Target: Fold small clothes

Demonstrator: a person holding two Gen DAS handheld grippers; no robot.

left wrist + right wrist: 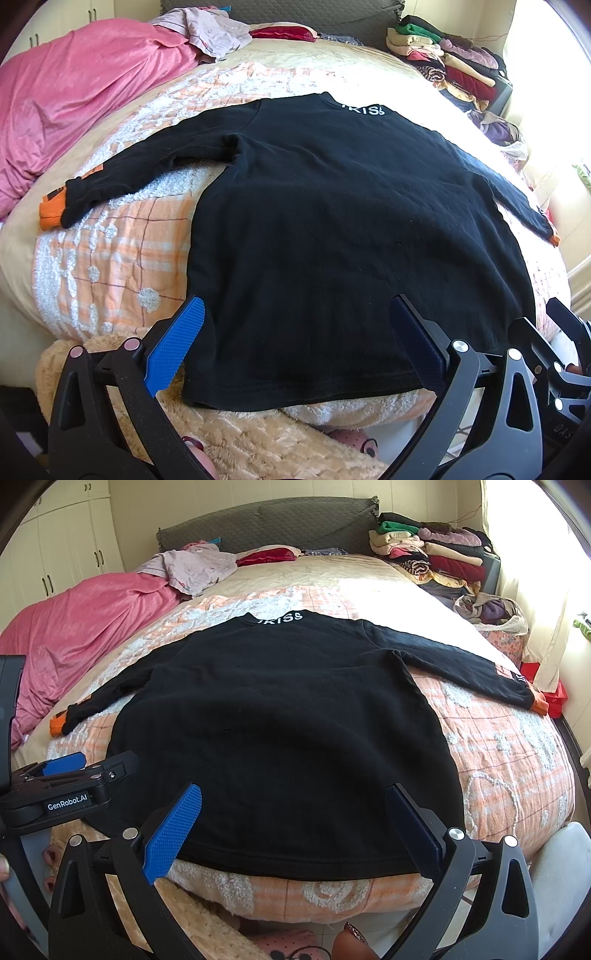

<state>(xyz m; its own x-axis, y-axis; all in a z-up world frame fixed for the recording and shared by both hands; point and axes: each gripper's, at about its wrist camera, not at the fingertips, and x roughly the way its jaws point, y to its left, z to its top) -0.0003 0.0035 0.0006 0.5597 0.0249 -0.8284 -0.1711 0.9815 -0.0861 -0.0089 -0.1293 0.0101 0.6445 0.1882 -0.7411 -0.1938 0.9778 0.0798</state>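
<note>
- Lying flat near the foot edge of the bed (332,576): black long-sleeve top (280,731), back side up, collar with white lettering toward the headboard, hem along the foot edge.
- Both sleeves spread out sideways toward the bed's side edges; orange cuffs (50,214) at the ends.
- Left gripper (295,339): fingers spread wide, hovering above the hem near its left corner, nothing pinched.
- Right gripper (293,827): fingers spread wide, over the hem, nothing pinched.
- Pink blanket (81,627) bunched along the left edge; folded clothes stack (428,554) at the far right corner by the headboard.
</note>
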